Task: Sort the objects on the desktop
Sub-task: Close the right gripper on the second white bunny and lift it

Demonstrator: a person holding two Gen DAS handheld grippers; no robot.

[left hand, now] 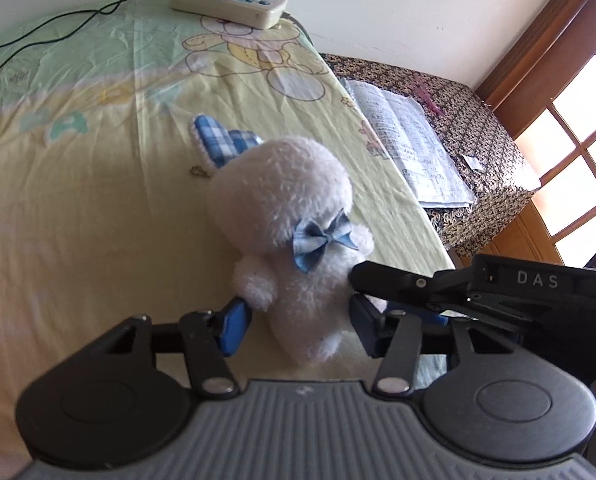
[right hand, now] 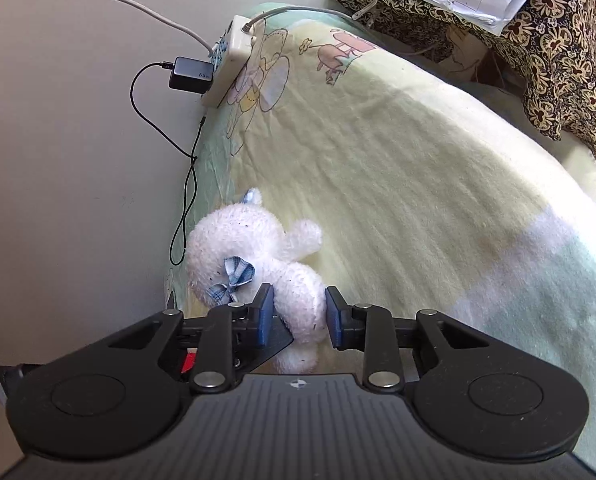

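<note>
A white plush bunny (left hand: 286, 200) with a blue bow and a blue plaid ear lies on the yellow-green blanket (left hand: 78, 220). In the left wrist view, my left gripper (left hand: 299, 322) has its blue pads against both sides of the toy's lower body. One of the right gripper's black fingers (left hand: 381, 276) reaches in from the right and touches the same toy. In the right wrist view, my right gripper (right hand: 298, 314) is shut on the bunny's (right hand: 254, 248) body just below the bow. The toy's legs are hidden behind the gripper bodies.
A power strip (left hand: 230, 4) with a black charger (right hand: 190, 76) and cables (left hand: 58, 36) sits at the blanket's far edge by the wall. Papers (left hand: 413, 148) lie on a stand draped in patterned cloth (left hand: 493, 148) to the right. A window (left hand: 577, 140) is beyond it.
</note>
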